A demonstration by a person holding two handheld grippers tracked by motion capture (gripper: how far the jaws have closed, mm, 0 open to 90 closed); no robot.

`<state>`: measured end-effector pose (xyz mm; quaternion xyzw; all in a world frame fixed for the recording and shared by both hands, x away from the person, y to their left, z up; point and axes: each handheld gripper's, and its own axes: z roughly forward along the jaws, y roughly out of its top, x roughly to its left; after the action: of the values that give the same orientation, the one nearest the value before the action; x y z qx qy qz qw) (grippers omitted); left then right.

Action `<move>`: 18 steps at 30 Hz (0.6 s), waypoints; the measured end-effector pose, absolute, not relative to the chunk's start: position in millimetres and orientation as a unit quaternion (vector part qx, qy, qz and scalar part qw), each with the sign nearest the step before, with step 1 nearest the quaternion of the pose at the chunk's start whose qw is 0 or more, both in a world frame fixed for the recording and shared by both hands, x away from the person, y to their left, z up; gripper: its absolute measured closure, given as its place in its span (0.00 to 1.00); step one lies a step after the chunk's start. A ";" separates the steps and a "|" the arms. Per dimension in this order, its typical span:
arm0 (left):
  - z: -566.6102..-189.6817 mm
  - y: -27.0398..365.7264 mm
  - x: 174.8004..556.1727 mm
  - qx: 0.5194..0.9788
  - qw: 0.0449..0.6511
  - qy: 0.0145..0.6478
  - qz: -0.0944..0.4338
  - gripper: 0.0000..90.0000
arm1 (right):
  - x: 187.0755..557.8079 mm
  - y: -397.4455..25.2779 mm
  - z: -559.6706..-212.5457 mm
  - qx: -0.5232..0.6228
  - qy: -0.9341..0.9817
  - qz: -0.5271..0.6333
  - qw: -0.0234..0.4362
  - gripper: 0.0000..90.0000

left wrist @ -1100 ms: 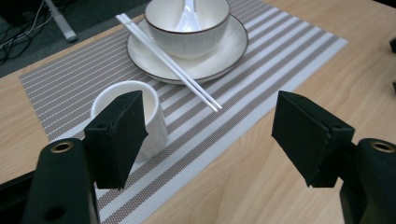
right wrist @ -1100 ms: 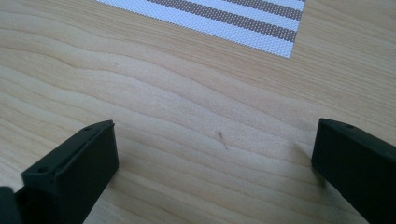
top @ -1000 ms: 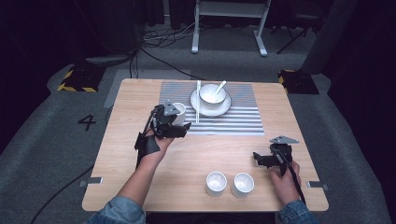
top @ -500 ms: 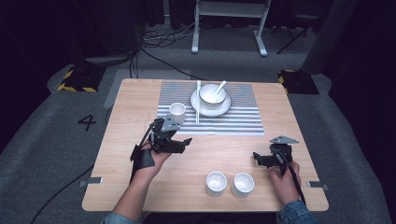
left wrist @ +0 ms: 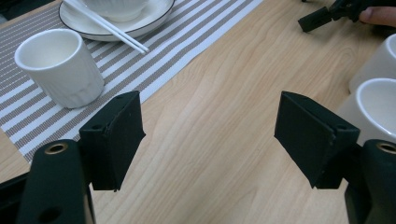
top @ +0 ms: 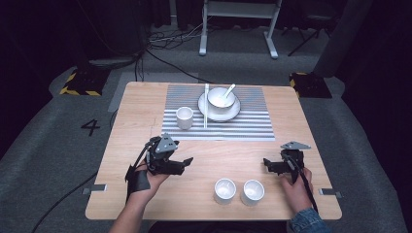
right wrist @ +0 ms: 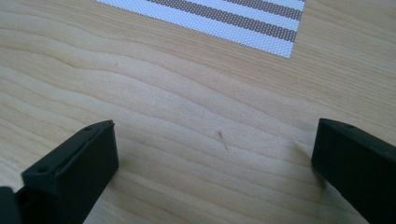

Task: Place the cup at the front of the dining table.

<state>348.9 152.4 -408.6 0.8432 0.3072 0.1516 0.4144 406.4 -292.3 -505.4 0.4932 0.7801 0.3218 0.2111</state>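
Pulled back from the small white ribbed cup (top: 184, 118) on the striped placemat (top: 243, 127), the left gripper (top: 182, 164) hovers, fingers released; its view shows the right gripper (left wrist: 322, 17), likewise spread, over bare wooden counter (top: 214, 155).

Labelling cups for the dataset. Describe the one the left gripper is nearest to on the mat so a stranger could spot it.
Start at the striped placemat on the far half of the wooden table. Left of the plate, which carries a bowl, stands a white ribbed cup, just left of the chopsticks. It alone sits on the mat; the two other white cups stand on bare wood at the near edge.
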 end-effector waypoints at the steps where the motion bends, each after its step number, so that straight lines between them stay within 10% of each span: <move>1: -408.6 152.4 348.9 0.843 0.414 0.307 0.152 0.27 | 406.4 -292.3 -505.4 0.493 0.780 0.322 0.211 0.01; 18: -425.1 172.6 309.8 0.830 0.450 0.297 0.142 0.23 | 406.3 -292.2 -505.4 0.493 0.780 0.322 0.211 0.01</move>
<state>309.8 172.6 -425.1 0.8299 0.2971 0.1417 0.4505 406.3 -292.2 -505.4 0.4928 0.7805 0.3219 0.2106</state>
